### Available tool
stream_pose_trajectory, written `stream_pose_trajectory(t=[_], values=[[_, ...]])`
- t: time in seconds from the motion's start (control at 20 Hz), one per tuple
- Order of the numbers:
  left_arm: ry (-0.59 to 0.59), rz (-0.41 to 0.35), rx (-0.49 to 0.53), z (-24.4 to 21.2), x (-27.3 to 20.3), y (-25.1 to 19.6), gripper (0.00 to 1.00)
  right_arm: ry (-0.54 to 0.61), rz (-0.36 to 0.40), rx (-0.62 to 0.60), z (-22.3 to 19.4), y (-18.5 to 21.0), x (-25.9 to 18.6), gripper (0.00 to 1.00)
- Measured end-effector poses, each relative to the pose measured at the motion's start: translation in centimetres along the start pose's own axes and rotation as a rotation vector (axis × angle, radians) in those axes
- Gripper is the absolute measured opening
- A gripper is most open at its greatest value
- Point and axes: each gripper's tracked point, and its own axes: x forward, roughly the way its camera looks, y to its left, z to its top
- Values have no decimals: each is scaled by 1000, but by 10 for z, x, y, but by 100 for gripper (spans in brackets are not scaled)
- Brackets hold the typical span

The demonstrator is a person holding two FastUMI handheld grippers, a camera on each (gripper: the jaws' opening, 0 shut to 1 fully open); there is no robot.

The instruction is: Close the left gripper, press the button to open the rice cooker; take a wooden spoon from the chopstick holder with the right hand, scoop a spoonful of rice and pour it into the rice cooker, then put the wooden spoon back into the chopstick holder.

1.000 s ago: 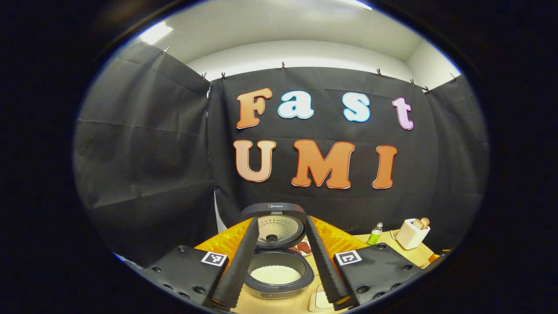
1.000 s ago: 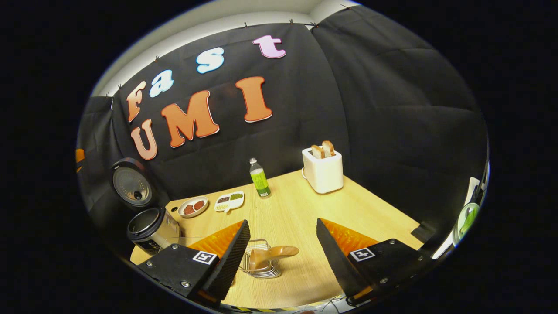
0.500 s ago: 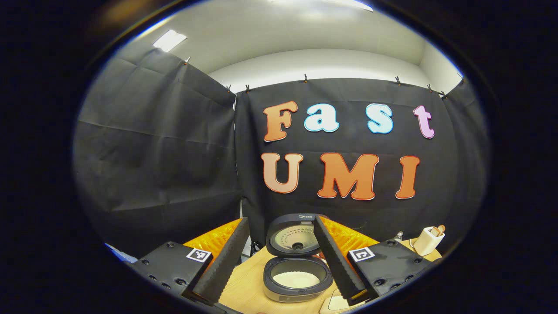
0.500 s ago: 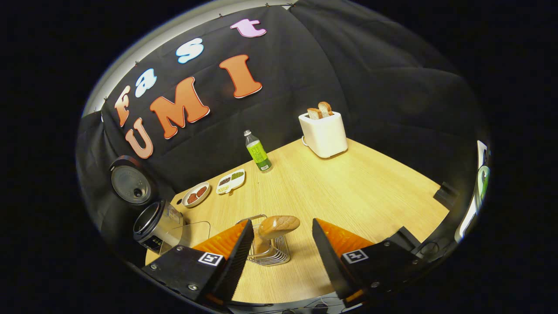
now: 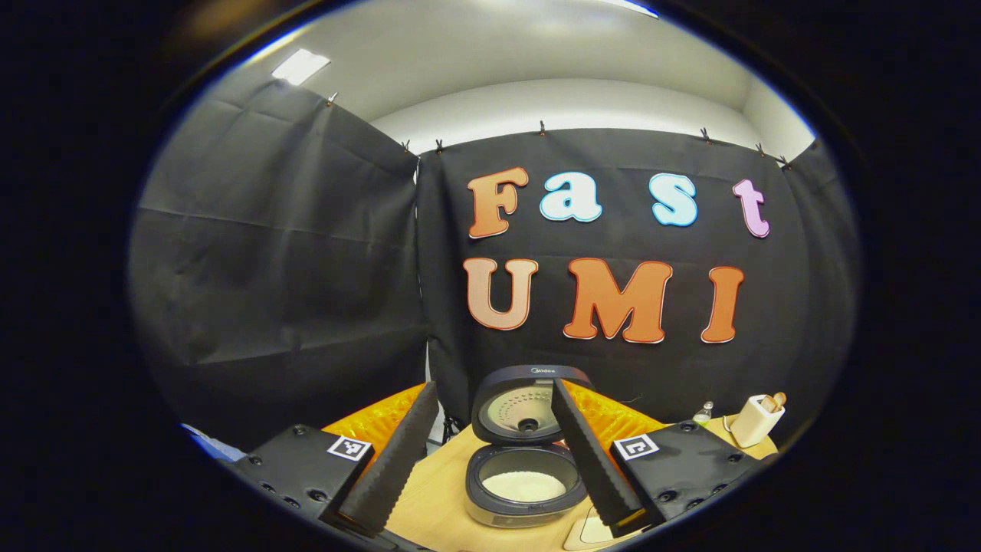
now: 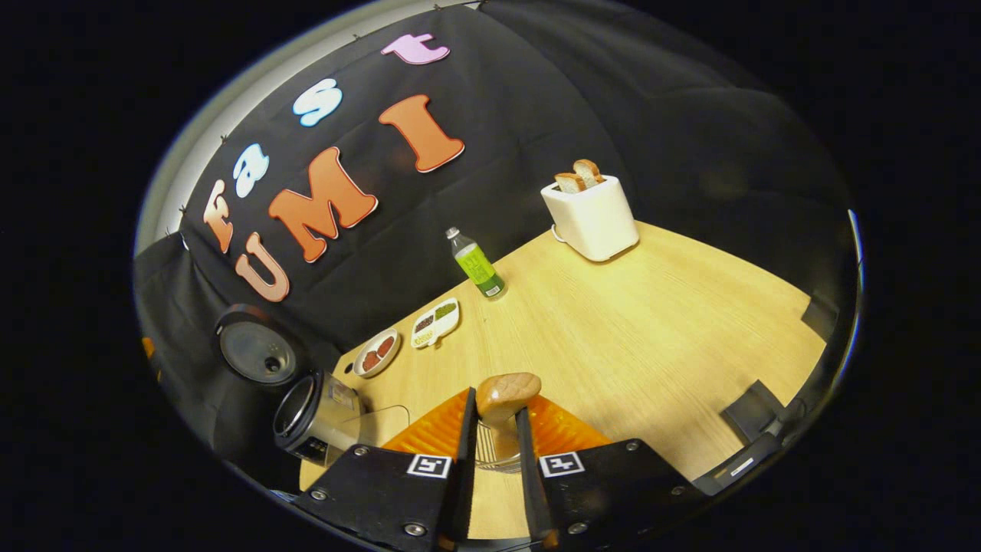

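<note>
The right gripper jaws are clamped on the wooden spoon standing in the wire chopstick holder on the tabletop. White rice inside the open rice cooker is seen from the left gripper view, where the left gripper jaws are held spread, empty.

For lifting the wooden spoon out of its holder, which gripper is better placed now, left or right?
Right. The right gripper has its jaws closed around the wooden spoon, which stands in the wire chopstick holder. The left gripper is open, facing the open rice cooker.
</note>
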Motion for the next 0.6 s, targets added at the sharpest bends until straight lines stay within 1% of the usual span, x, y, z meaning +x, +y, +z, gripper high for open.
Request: stream_pose_trajectory(t=[0.05,0.1,0.2,0.25,0.3,0.5,0.6], values=[[-3,-4,6,0,1,1,100,-2,6,2,1,3,2,26],[-6,-8,11,1,2,3,99,-2,2,-7,1,4,2,22],[-7,-18,17,4,6,7,99,-11,-10,-52,3,10,9,17],[8,-26,18,1,8,10,99,-19,-18,-73,3,16,14,16],[16,-35,14,1,11,12,98,-26,-23,-101,3,20,14,14],[33,-79,-3,3,27,21,97,-55,-48,-215,10,39,6,14],[19,-114,-9,4,36,22,97,-102,-48,-278,23,58,-5,14]])
